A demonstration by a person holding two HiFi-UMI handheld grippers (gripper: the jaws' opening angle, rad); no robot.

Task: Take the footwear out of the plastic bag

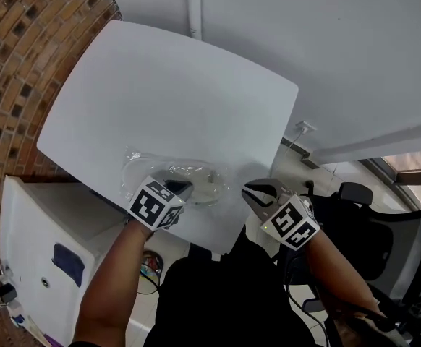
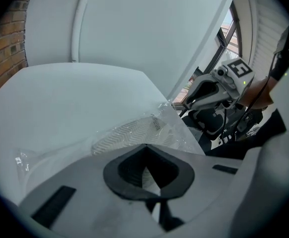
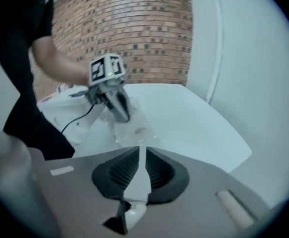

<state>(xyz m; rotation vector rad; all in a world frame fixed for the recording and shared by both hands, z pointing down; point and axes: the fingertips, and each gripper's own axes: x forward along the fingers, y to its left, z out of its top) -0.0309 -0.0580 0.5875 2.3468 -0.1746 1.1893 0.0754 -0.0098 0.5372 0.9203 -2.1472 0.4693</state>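
Note:
A clear plastic bag (image 1: pixel 168 173) lies at the near edge of the white table (image 1: pixel 167 100). Inside it is white footwear (image 2: pixel 129 133) with a ribbed sole facing up. My left gripper (image 1: pixel 180 188) points down onto the bag's near end, and its jaws are closed on the film (image 2: pixel 145 150). The right gripper view shows its dark fingers (image 3: pixel 122 108) planted on the bag (image 3: pixel 134 128). My right gripper (image 1: pixel 257 194) hangs off the table's right corner, apart from the bag. Its jaws stand a narrow slit apart with nothing between them (image 3: pixel 139 150).
A brick wall (image 1: pixel 15 63) runs along the left and a white cabinet (image 1: pixel 44 244) stands below the table's left corner. A black office chair (image 1: pixel 384 244) is at the right. The far half of the table is bare.

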